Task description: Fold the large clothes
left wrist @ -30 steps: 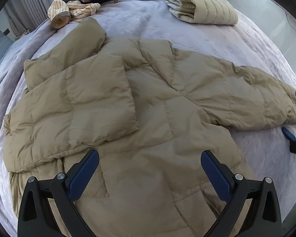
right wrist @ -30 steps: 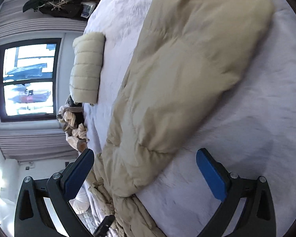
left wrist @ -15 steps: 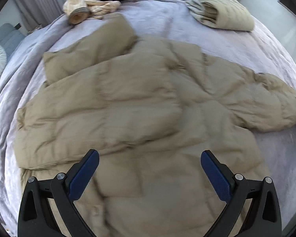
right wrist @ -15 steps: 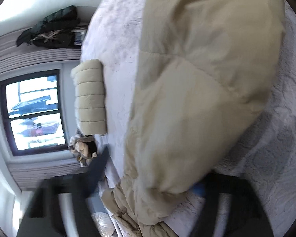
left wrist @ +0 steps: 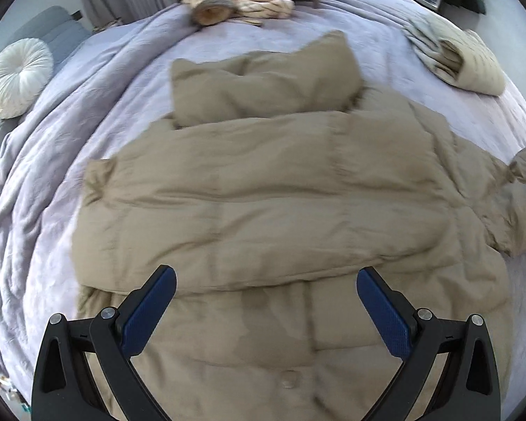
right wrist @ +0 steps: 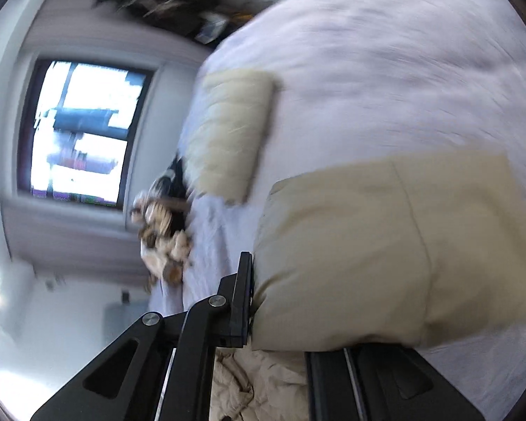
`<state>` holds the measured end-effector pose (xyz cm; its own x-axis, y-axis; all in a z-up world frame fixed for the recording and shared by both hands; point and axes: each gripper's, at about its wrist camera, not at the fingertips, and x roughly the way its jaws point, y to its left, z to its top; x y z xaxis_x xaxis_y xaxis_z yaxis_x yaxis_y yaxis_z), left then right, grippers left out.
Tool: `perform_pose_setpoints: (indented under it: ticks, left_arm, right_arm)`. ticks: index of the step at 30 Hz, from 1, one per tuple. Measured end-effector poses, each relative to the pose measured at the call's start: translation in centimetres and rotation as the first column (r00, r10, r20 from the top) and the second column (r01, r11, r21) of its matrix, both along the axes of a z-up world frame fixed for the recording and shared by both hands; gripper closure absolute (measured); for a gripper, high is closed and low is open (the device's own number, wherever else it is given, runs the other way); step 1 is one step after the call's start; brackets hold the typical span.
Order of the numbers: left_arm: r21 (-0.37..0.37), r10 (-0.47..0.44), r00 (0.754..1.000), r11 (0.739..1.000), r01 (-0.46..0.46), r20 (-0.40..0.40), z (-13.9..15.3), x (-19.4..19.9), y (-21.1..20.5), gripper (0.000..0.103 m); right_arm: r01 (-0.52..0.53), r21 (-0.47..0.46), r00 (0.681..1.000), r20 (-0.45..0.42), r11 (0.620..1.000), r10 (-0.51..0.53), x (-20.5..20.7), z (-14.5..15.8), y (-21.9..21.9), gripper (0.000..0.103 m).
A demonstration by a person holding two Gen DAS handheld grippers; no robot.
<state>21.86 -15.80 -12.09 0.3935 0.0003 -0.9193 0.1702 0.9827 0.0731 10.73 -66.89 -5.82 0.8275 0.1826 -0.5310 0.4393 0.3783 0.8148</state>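
A tan puffer jacket (left wrist: pixel 270 203) lies spread on the lilac bed cover (left wrist: pixel 87 98), its left sleeve folded across the body and its hood toward the far side. My left gripper (left wrist: pixel 266 301) is open and empty, hovering over the jacket's lower body. In the right wrist view my right gripper (right wrist: pixel 291 315) is shut on the jacket's right sleeve (right wrist: pixel 385 245), lifted off the bed; that sleeve end shows raised at the right edge of the left wrist view (left wrist: pixel 522 175).
A folded cream puffer jacket (left wrist: pixel 463 59) (right wrist: pixel 228 133) lies at the far right of the bed. A heap of striped clothes (left wrist: pixel 242 0) sits at the far edge. A round white cushion (left wrist: pixel 15 77) is at the left. A window (right wrist: pixel 80 133) is beyond.
My right gripper closed on the right sleeve and lifted it off the bed. My left gripper swung left over the jacket and stayed open.
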Motion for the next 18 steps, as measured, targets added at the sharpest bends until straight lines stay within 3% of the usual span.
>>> perform_pose_setpoints:
  ticks: [5, 7, 12, 17, 18]
  left_arm:
    - [-0.016, 0.04, 0.999, 0.999, -0.039, 0.01, 0.5, 0.5, 3.1, 0.0]
    - [-0.013, 0.05, 0.999, 0.999, -0.05, 0.016, 0.6, 0.6, 4.1, 0.0]
    - [-0.022, 0.098, 0.995, 0.995, -0.097, 0.024, 0.7, 1.1, 7.3, 0.0]
    - [-0.02, 0.151, 0.988, 0.988, -0.151, 0.028, 0.4, 1.3, 11.5, 0.0]
    - [-0.018, 0.156, 0.987, 0.988, -0.156, 0.028, 0.4, 1.3, 12.2, 0.0]
  right_arm:
    - [-0.148, -0.129, 0.988, 0.024, 0.98, 0.153, 4.5, 4.0, 7.2, 0.093]
    - [-0.224, -0.205, 0.972, 0.026, 0.953, 0.234, 6.3, 5.7, 10.9, 0.093]
    - [-0.389, -0.366, 0.913, -0.03, 0.846, 0.407, 10.0, 7.3, 20.3, 0.093]
    - [-0.531, -0.453, 0.837, -0.146, 0.716, 0.528, 12.4, 5.5, 29.4, 0.093]
    - [-0.566, -0.477, 0.812, -0.182, 0.672, 0.555, 12.6, 4.8, 31.7, 0.093]
